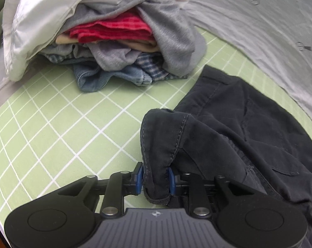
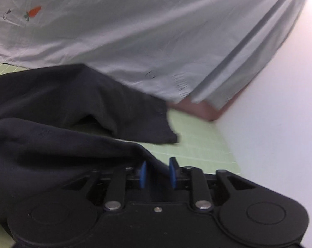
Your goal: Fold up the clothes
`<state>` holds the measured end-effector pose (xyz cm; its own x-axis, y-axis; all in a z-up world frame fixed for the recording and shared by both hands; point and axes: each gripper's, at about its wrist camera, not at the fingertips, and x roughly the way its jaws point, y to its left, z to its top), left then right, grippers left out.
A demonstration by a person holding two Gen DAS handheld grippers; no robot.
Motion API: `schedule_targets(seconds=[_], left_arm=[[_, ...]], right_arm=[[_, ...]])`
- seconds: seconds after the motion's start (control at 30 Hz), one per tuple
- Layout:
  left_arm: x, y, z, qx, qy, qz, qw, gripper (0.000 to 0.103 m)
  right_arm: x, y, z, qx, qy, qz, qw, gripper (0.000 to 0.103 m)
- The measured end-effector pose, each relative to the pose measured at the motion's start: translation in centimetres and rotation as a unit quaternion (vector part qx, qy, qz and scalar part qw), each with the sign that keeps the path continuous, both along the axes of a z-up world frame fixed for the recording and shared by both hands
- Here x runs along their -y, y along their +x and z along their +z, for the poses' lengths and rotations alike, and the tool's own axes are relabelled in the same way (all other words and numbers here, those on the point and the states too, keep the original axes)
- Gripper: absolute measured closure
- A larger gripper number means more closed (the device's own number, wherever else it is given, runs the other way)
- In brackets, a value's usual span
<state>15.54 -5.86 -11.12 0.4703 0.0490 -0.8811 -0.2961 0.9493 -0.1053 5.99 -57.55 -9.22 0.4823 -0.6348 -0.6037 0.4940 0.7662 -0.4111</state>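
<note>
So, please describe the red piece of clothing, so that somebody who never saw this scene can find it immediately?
Look at the green grid mat, then at the heap of clothes at its far edge. The red garment lies folded in the middle of that heap, under grey fabric and above a beige piece. It is the only red thing there, with faint stripes.

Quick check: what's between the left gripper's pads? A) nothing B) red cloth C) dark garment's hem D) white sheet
C: the left gripper pinches a bunched hem of the dark garment; the red cloth stays in the pile behind.
</note>
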Motion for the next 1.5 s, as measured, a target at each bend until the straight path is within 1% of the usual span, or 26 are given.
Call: schedule_targets(seconds=[0.03,0.07,0.1,0.13,0.17,0.23,0.33,0.43,0.57,0.63,0.7,0.83,0.9,1.0,1.03,1.07,1.1,1.13,1.17,1.2,1.27,1.33,1.43,1.5], left_arm=[[0.2,0.0,0.0,-0.001,0.007,0.004,1.0,0.07],[0.4,-0.1,0.0,-0.002,0.013,0.008,0.9999,0.067],[0.4,-0.5,0.1,-0.002,0.016,0.014,0.9998,0.064],[0.3,-0.9,0.2,-0.002,0.016,0.022,0.9996,0.057],[0.0,-1.5,0.2,-0.005,0.001,0.036,0.9993,0.049],[-0.6,-2.9,0.3,-0.012,-0.026,0.062,0.9977,0.043],[-0.8,-5.3,0.4,-0.018,-0.047,0.06,0.997,0.041],[0.0,-7.2,0.4,-0.021,-0.044,0.035,0.9982,0.037],[0.7,-7.7,0.0,-0.015,-0.067,0.025,0.9973,0.037],[1.0,-7.3,0.0,-0.005,-0.072,0.025,0.9971,0.036],[1.5,-6.6,-0.3,-0.004,-0.079,0.031,0.9964,0.032],[2.4,-5.4,-0.9,-0.003,-0.09,0.045,0.9949,0.031],[2.7,-5.1,-1.2,-0.004,-0.095,0.055,0.994,0.031],[3.1,-4.9,-1.2,0.0,-0.087,0.06,0.9944,0.032],[3.1,-4.9,-1.2,0.002,-0.087,0.062,0.9943,0.032],[3.2,-4.9,-1.2,0.004,-0.086,0.063,0.9943,0.036],[3.3,-5.0,-1.3,0.01,-0.088,0.06,0.9942,0.043],[3.4,-5.0,-1.4,0.014,-0.096,0.056,0.9937,0.063],[3.4,-5.0,-1.5,0.014,-0.1,0.059,0.9932,0.079],[3.6,-4.9,-1.5,0.013,-0.089,0.067,0.9937,0.086],[3.6,-4.7,-1.5,0.013,-0.092,0.069,0.9933,0.093],[3.2,-4.6,-1.3,0.013,-0.101,0.075,0.992,0.095],[2.5,-5.0,0.0,0.024,-0.101,0.07,0.9921,0.096],[1.9,-5.7,1.5,0.04,-0.099,0.061,0.9924,0.096]], right_arm=[[0.0,0.7,-0.9,0.001,0.021,0.0,1.0,0.065],[-0.2,0.6,-1.5,0.009,0.037,-0.011,0.999,0.055],[-0.5,0.0,-1.8,0.02,0.048,-0.029,0.998,0.043],[-0.8,-0.6,-2.2,0.032,0.059,-0.047,0.997,0.037],[-1.1,-1.2,-2.6,0.043,0.071,-0.066,0.994,0.029],[-1.6,-3.7,-3.0,0.071,0.099,-0.103,0.987,0.028],[-2.1,-7.8,-3.5,0.1,0.134,-0.153,0.974,0.022],[-1.7,-10.7,-4.5,0.113,0.163,-0.21,0.957,0.019],[-0.9,-13.3,-6.0,0.126,0.213,-0.264,0.932,0.019],[-0.5,-13.9,-6.6,0.139,0.237,-0.279,0.92,0.019],[-0.1,-14.1,-7.0,0.156,0.253,-0.288,0.91,0.019],[0.6,-14.0,-7.8,0.171,0.267,-0.307,0.897,0.018],[1.0,-13.6,-8.0,0.172,0.262,-0.308,0.898,0.018],[1.1,-13.1,-8.1,0.166,0.254,-0.303,0.903,0.018],[1.1,-13.0,-8.0,0.163,0.249,-0.301,0.906,0.02],[1.0,-12.9,-8.0,0.158,0.242,-0.3,0.909,0.026],[0.8,-12.8,-7.9,0.151,0.231,-0.3,0.913,0.036],[0.6,-12.9,-7.8,0.148,0.221,-0.296,0.917,0.043],[0.5,-13.1,-7.8,0.147,0.211,-0.291,0.921,0.067],[0.5,-13.2,-7.7,0.146,0.209,-0.277,0.926,0.098],[0.8,-13.5,-7.6,0.139,0.212,-0.256,0.933,0.1],[1.3,-14.1,-7.3,0.142,0.218,-0.24,0.935,0.102],[2.0,-15.4,-6.0,0.152,0.213,-0.22,0.94,0.103],[2.1,-16.2,-4.8,0.153,0.197,-0.203,0.947,0.103]])
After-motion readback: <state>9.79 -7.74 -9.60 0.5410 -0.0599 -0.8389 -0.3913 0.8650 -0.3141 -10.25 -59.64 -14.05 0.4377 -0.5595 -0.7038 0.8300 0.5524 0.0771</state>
